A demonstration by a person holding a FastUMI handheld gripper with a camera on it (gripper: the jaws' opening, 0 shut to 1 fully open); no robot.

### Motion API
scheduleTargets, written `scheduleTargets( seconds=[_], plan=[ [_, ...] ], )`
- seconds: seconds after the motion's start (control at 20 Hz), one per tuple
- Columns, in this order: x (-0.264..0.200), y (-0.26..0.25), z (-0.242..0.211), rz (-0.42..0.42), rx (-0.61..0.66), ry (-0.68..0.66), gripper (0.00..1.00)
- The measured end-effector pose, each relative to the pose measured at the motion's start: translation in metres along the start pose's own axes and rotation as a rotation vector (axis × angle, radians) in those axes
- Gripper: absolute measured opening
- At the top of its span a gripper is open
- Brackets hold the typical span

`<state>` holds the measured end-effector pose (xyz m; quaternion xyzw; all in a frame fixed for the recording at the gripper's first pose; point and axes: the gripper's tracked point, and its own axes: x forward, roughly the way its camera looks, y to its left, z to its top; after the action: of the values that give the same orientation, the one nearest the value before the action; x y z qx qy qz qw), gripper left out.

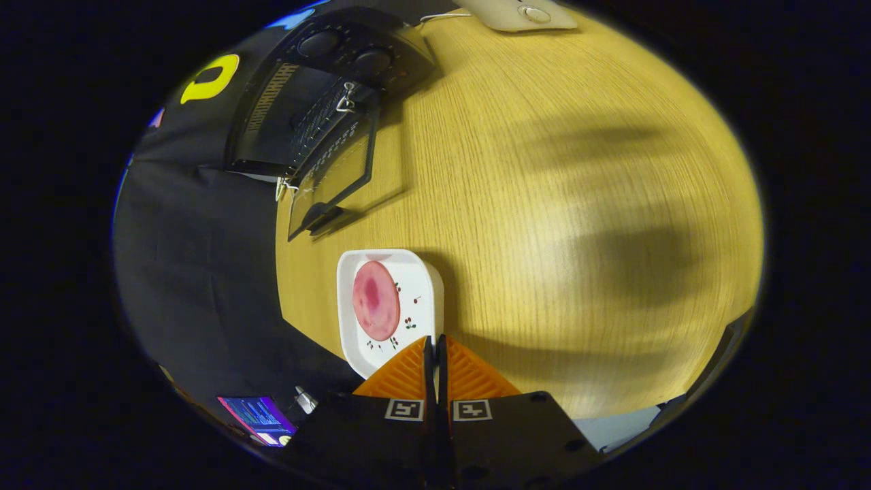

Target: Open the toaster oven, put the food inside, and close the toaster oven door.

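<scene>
Toaster oven (320, 102) door hangs open, so I must part my closed gripper (435, 347) and grab the food (375, 300) next.

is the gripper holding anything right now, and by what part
Nothing is held. The gripper has its fingers closed together with nothing between them, just at the near edge of the white dish carrying the pink food slice.
</scene>
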<state>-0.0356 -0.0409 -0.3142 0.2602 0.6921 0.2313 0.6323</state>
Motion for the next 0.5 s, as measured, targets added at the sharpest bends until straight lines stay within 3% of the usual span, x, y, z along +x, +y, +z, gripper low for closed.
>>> scheduleTargets(
  seconds=[0.5],
  plan=[
    [0.0116, 0.005, -0.0039, 0.093, 0.111, -0.151, 0.02]
  ],
)
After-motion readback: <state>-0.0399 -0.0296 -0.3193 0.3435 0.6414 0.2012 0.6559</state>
